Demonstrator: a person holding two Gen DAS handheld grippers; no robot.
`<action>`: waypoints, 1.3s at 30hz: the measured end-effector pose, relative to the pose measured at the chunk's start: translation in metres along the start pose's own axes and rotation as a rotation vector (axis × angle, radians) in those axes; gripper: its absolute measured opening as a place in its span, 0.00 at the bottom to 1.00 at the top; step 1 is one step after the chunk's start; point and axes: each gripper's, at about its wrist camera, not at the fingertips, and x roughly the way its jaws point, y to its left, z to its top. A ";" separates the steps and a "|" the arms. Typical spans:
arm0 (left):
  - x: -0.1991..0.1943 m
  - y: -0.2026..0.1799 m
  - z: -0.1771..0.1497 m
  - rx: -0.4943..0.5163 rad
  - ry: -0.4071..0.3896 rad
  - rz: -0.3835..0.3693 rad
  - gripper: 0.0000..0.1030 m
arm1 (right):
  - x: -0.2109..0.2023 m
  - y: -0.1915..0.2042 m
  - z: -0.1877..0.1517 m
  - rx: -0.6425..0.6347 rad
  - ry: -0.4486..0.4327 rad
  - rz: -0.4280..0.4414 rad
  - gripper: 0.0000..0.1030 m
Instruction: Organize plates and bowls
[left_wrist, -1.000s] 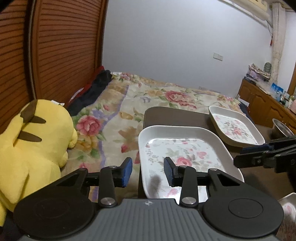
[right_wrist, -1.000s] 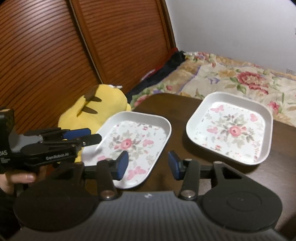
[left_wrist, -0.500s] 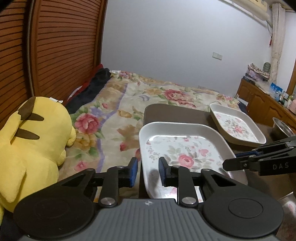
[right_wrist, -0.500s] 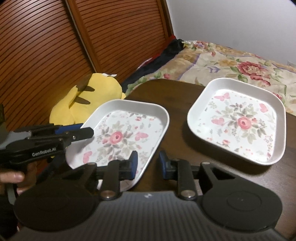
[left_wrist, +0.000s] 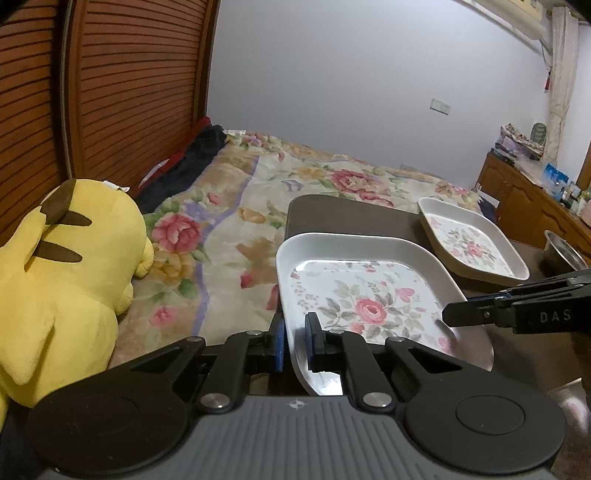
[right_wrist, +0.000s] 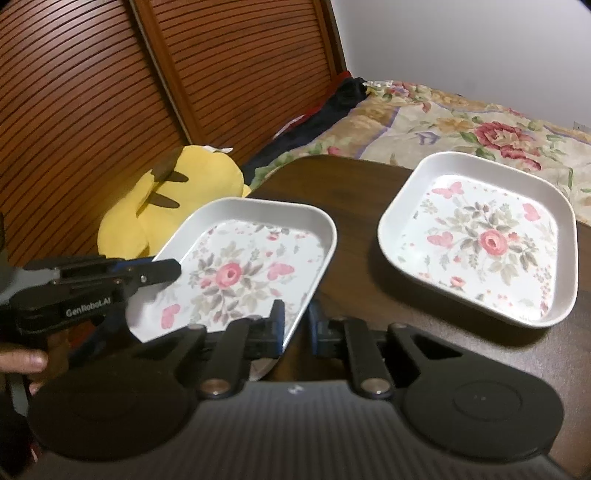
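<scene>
I see both tongs level and low: left tongs and right tongs each clamp a rim of the near plate on the tabletop.

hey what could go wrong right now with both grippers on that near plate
1. Both the left gripper and right gripper pinch only the thin rim of the near plate; uneven lifting could let it slip or tilt.
2. The plate overhangs the table edge toward the bed, so a slip could drop it.
3. Swinging it right might knock the far plate.
</scene>
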 end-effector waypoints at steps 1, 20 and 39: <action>-0.002 -0.002 0.000 0.003 -0.002 -0.002 0.12 | 0.000 -0.001 0.000 0.008 0.003 0.001 0.13; -0.068 -0.066 0.005 0.072 -0.077 -0.050 0.12 | -0.079 -0.013 -0.011 0.024 -0.108 -0.006 0.13; -0.126 -0.118 -0.015 0.145 -0.137 -0.102 0.12 | -0.160 -0.024 -0.055 0.042 -0.215 -0.030 0.12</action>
